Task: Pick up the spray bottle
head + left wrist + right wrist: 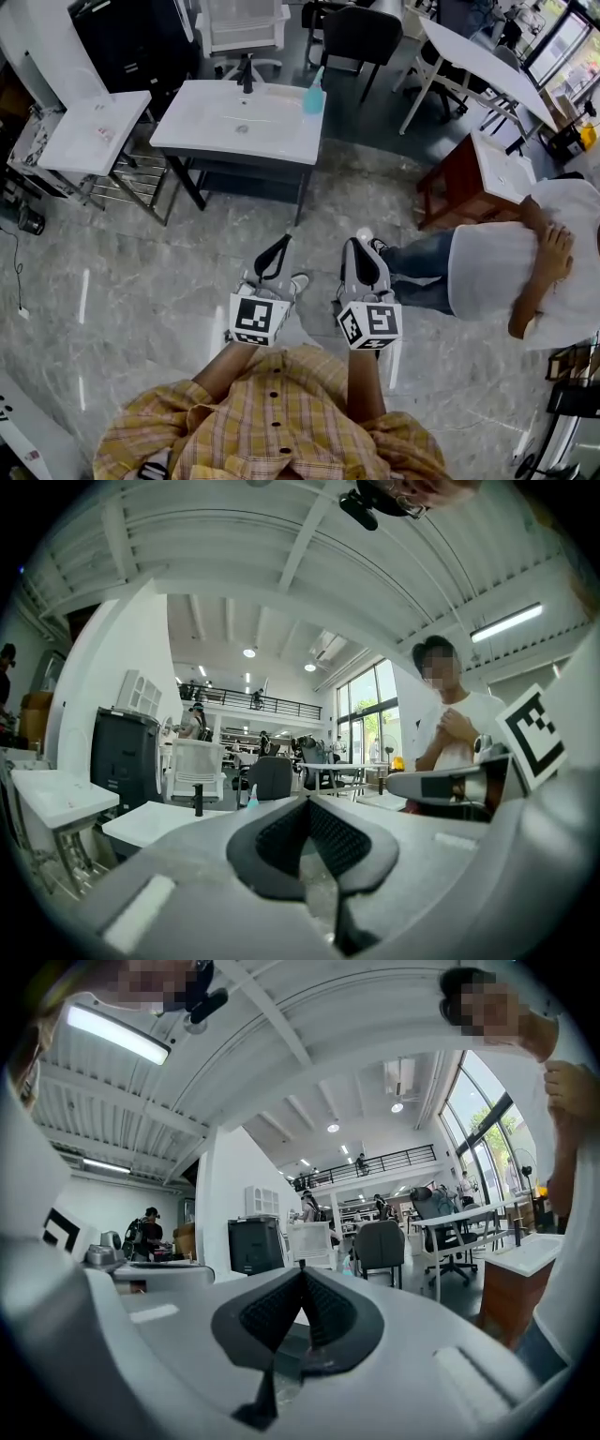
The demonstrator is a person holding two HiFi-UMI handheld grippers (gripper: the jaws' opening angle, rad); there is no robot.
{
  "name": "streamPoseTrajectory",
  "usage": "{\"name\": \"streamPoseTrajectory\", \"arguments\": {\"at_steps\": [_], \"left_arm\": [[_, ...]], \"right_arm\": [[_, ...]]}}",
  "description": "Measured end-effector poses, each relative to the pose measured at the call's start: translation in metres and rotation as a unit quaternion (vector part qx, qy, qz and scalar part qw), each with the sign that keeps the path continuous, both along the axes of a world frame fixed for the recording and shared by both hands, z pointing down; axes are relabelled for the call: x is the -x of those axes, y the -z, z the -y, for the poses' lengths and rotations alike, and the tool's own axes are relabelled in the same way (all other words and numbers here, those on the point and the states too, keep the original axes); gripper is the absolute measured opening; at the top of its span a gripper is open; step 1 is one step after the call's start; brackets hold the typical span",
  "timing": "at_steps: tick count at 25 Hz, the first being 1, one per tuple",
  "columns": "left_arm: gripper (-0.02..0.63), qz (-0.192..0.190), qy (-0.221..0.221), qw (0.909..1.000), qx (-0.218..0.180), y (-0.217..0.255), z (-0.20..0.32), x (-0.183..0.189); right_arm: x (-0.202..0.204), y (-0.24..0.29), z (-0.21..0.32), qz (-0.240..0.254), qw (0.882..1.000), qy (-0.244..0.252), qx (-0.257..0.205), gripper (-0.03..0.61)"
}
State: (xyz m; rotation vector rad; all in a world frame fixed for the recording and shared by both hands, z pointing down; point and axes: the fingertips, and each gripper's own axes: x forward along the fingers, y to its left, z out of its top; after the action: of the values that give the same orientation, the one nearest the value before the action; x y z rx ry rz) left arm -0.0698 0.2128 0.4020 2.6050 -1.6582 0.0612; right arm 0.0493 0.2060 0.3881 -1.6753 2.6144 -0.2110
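Nothing of the pickup is done yet, as far as I can judge: the spray bottle, a small teal one, stands upright and untouched on the far right corner of a white basin table, to the right of a dark faucet. I read this as the approach stage, so reaching the table, opening a pair of jaws, closing on the bottle and lifting it are all left to do. The left gripper and the right gripper are held side by side and point level toward the table across a stretch of bare marble floor. In each gripper's own view the two dark ribbed pads meet at their tips, so both pairs of jaws are closed together with nothing between them. The bottle sits well ahead of both sets of jaws, far beyond their tips and out of reach. From the head view it lines up roughly between the two grippers. In the left gripper view it appears as a tiny teal shape just left of the closed tips; in the right gripper view it shows a little to the right of them. A second person in a white shirt stands off to the right of the right gripper, clear of the path to the table.
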Motion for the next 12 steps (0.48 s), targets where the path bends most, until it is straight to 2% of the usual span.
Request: {"name": "streamPoseTrajectory", "arguments": {"at_steps": [12], "left_arm": [[-0.003,0.001,-0.015,0.9998,0.013,0.011,0.143,0.012]], "right_arm": [[0.011,0.006,0.138,-0.007,1.000,-0.017,0.019,0.001]]}}
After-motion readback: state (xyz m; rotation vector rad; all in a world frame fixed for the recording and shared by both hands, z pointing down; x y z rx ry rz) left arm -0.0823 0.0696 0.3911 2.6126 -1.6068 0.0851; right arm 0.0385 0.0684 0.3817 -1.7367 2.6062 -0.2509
